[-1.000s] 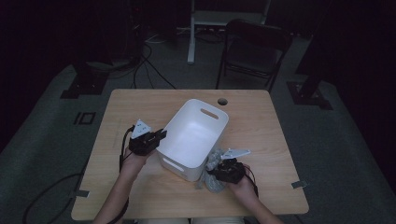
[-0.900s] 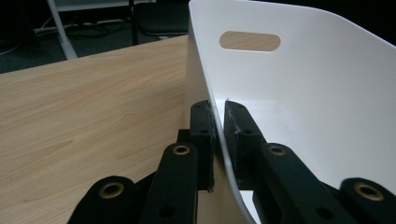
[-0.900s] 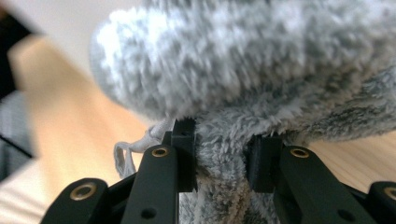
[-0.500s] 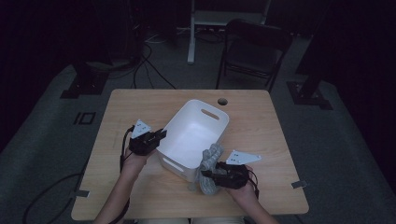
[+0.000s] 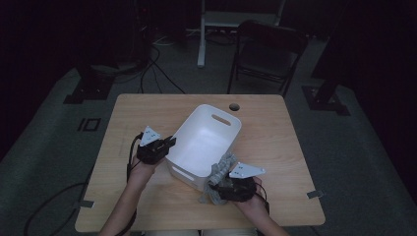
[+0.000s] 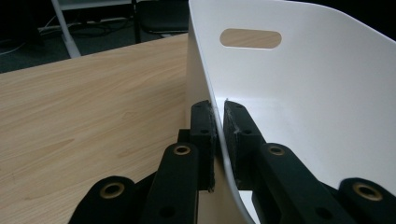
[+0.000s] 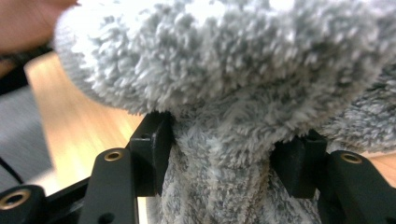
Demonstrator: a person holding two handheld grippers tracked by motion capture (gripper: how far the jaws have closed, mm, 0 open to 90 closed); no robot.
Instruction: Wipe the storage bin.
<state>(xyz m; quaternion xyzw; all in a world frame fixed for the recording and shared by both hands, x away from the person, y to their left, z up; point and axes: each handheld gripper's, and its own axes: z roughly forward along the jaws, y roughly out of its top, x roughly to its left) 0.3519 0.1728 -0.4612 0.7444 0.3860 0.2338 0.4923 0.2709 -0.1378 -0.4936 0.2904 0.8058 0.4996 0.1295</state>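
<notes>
Two tools are engaged: the left tool [image 6: 218, 140] is clamped on the white bin [image 5: 206, 142] wall. The right tool [image 7: 224, 154], jaws just widened, loosely brackets the grey fluffy cloth [image 7: 224, 84]. With so slack a hold, the cloth could be dropped onto the tabletop [image 5: 275, 147].

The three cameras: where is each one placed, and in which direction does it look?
High view: above the person's side, looking forward and down at the table; both forearms show.
Left gripper view: on the left gripper, looking along fingers shut on the white bin wall.
Right gripper view: on the right gripper, facing the grey fluffy cloth between its fingers.
Shared: the high view also shows bin and cloth.
</notes>
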